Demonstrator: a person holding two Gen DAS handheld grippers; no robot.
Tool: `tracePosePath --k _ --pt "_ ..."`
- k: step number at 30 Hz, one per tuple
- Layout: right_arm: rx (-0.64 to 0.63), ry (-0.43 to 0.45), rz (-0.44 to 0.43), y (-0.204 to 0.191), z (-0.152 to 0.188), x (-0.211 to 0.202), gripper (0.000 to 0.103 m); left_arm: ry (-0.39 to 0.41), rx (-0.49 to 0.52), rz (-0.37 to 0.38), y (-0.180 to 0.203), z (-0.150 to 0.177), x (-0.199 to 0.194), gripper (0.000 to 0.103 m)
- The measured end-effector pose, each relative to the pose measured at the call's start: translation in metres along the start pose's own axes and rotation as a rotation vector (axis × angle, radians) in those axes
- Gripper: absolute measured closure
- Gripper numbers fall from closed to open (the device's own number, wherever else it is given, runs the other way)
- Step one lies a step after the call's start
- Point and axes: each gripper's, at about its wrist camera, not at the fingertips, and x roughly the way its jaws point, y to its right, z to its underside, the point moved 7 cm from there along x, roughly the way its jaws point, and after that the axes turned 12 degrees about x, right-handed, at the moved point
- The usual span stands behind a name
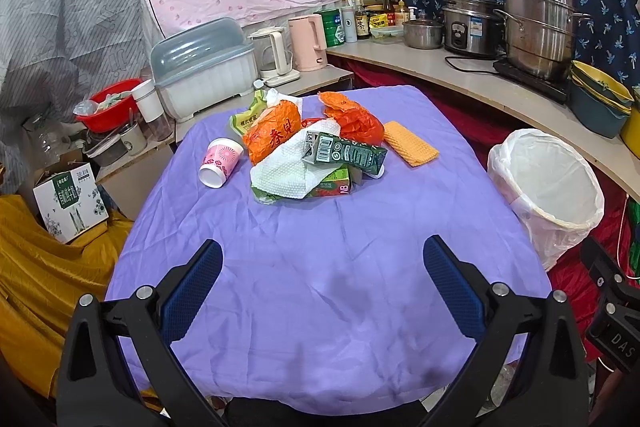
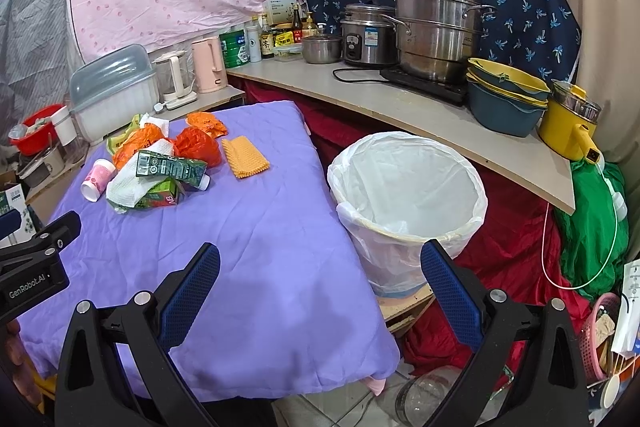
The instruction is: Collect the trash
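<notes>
A heap of trash lies at the far middle of the purple cloth [image 1: 320,287]: a tipped pink paper cup [image 1: 221,163], an orange printed bag [image 1: 272,135], a white paper towel [image 1: 288,167], a dark green carton [image 1: 344,153], a crumpled orange bag [image 1: 354,119] and a yellow cloth [image 1: 410,143]. A bin lined with a white bag [image 1: 548,187] stands off the table's right side. My left gripper [image 1: 322,281] is open above the near cloth, nothing in it. My right gripper [image 2: 320,283] is open too, over the table's right edge beside the bin [image 2: 408,195]. The same heap [image 2: 160,167] lies far left there.
A counter [image 2: 400,107] behind the bin carries steel pots [image 2: 436,27], a rice cooker, stacked bowls [image 2: 506,99] and a yellow pot. A dish box [image 1: 204,67], kettles and a red basin [image 1: 110,105] stand behind the table. Red cloth and a glass bowl [image 2: 424,391] lie on the floor.
</notes>
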Motion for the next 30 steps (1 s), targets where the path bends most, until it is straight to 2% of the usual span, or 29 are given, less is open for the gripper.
tracePosePath --k 30 --pt "-0.021 -0.03 -0.005 -0.016 0.006 0.034 0.007 -0.023 -0.003 0.005 0.005 0.0 0.036 0.007"
